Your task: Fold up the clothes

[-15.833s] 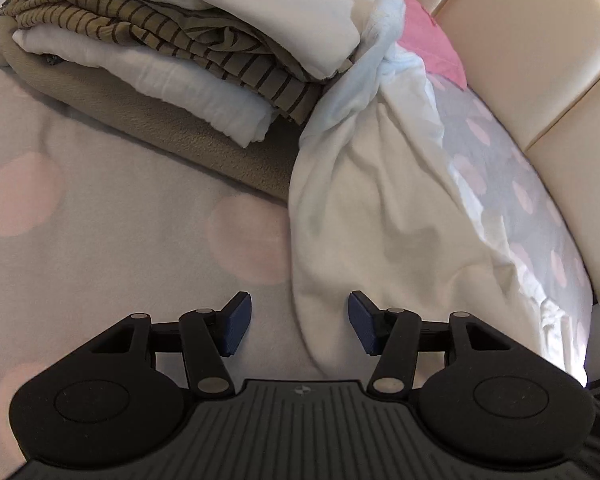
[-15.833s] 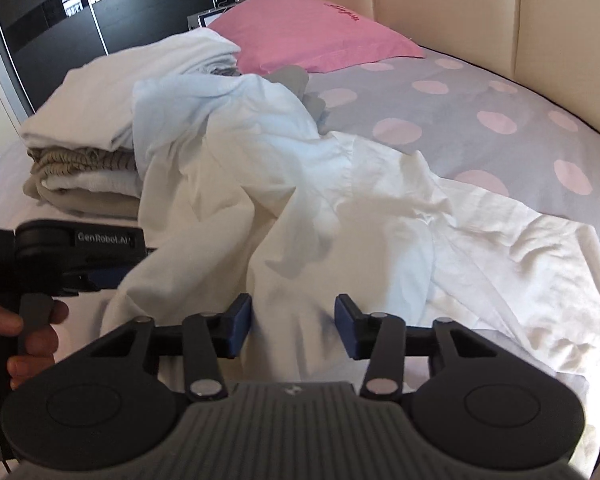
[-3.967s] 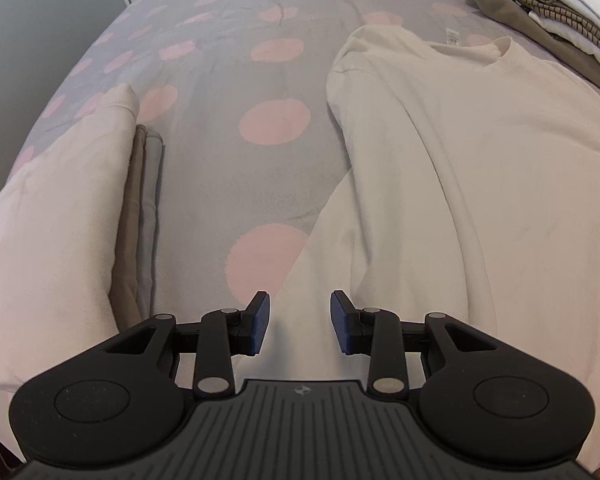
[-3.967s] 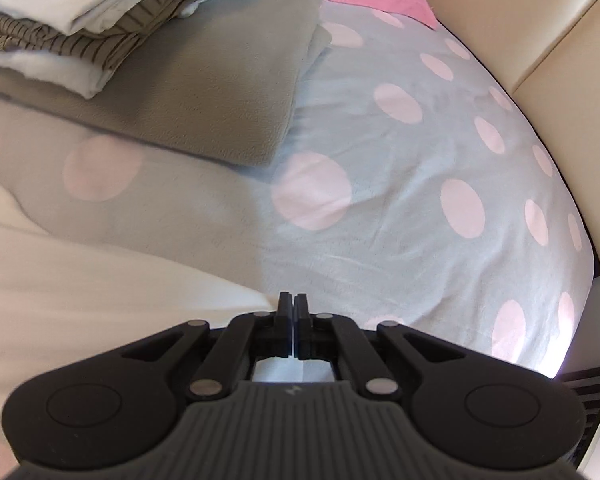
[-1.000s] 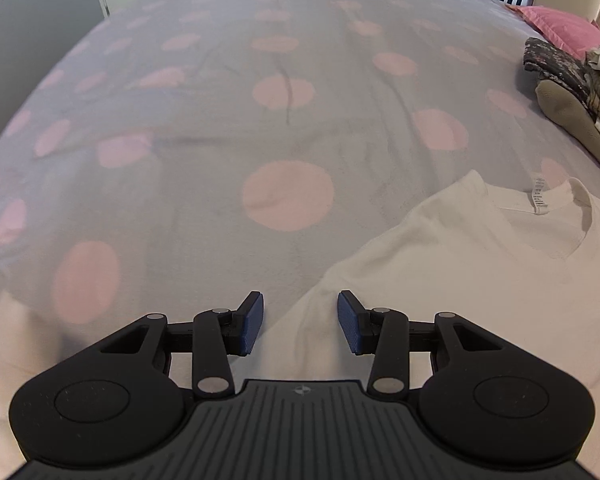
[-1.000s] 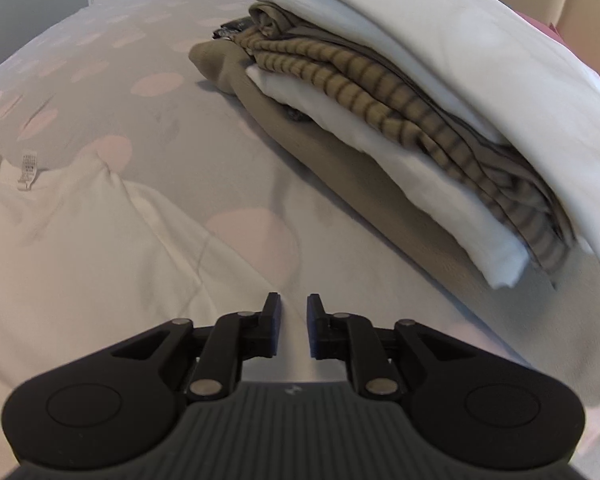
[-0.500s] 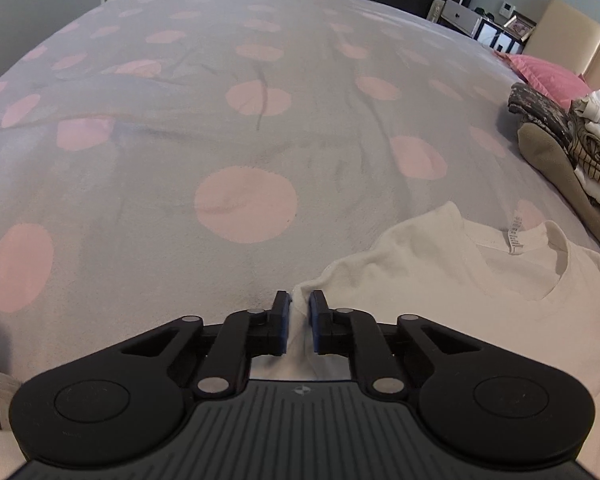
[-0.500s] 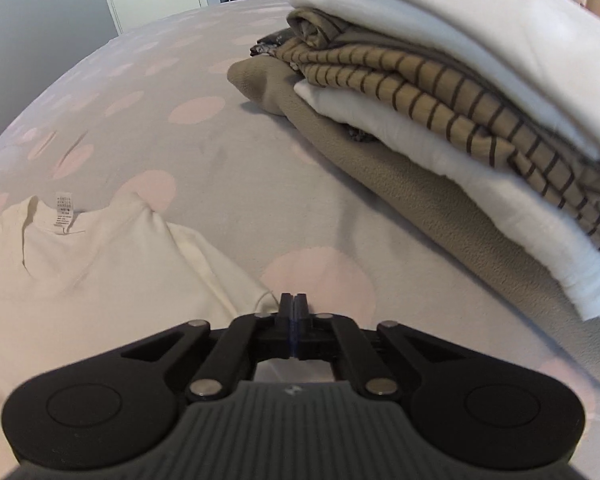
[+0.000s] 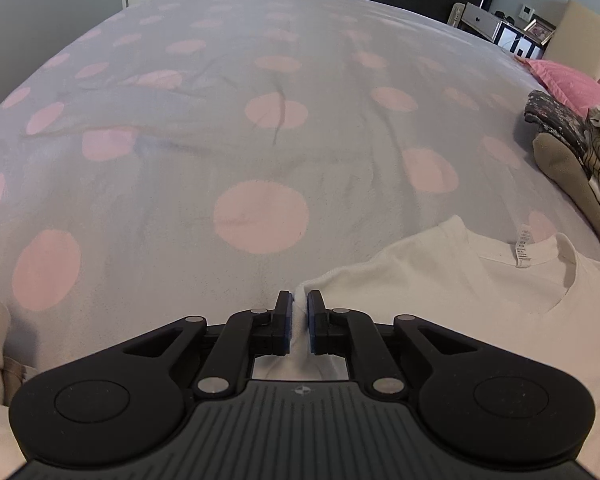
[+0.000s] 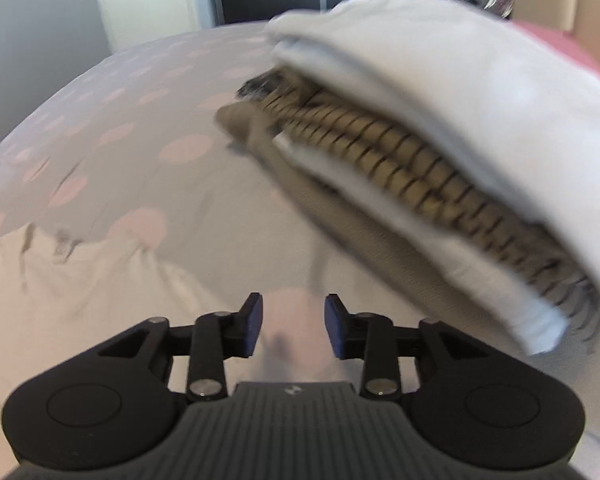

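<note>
Black left gripper point(image 9: 298, 322), blue pads point(image 9: 286, 322), 2 silver pivot screws

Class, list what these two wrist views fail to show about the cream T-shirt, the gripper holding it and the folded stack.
- Cream T-shirt: its lower body is cut off by the left wrist frame and hidden behind the left gripper.
- Neck label: print too small.
- Folded stack: motion-blurred in the right wrist view; garment count unclear.

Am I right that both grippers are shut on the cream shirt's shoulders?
Not quite: only the left gripper is shut on the shirt, as the left wrist view shows. The right wrist view shows the right gripper with its jaws open, holding nothing.
</note>
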Demonstrator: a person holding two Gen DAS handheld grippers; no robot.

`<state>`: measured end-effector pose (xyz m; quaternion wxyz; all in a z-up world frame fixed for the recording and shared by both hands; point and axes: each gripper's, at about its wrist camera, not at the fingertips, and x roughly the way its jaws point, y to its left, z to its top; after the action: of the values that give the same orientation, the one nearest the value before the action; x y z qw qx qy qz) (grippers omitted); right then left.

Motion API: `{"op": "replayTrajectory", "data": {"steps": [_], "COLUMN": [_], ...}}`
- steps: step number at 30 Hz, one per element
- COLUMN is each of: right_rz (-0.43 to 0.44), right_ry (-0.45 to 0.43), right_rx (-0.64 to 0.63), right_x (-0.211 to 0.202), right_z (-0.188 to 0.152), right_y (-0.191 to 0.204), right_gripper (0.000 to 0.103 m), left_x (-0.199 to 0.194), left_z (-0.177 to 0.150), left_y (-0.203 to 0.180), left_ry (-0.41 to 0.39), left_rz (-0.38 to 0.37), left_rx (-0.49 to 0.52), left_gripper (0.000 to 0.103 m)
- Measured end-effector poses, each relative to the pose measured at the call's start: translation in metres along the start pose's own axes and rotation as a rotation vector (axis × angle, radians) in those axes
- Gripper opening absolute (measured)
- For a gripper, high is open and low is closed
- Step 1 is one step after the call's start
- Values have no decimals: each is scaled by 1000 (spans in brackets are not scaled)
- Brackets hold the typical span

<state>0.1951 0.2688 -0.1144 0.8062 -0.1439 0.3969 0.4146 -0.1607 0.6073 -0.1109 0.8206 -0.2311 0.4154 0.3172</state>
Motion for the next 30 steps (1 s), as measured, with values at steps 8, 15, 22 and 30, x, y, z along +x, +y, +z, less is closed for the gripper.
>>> {"op": "replayTrajectory", "data": {"steps": [8,15,22,30], "right_rz": [34,-59,-96,-149], "right_ry": [31,-77,-158,-4], "right_rx": [23,22,58,37], "right_x": [28,2,-17,29], "right_z": [-12,-5,10,-3], "right_y": [9,20,17,22], "right_gripper": [15,5,5,8], "left_x": [11,-1,-26,19], "left_z": [-6,-6,8,1], "left_y": [5,3,-2,-12], "left_ry": [7,-39,-175,-39], "left_rz": [-8,-13,-17,63], "left_rx": [-15,-37,-24,32], "left_gripper": [10,5,5,8]}}
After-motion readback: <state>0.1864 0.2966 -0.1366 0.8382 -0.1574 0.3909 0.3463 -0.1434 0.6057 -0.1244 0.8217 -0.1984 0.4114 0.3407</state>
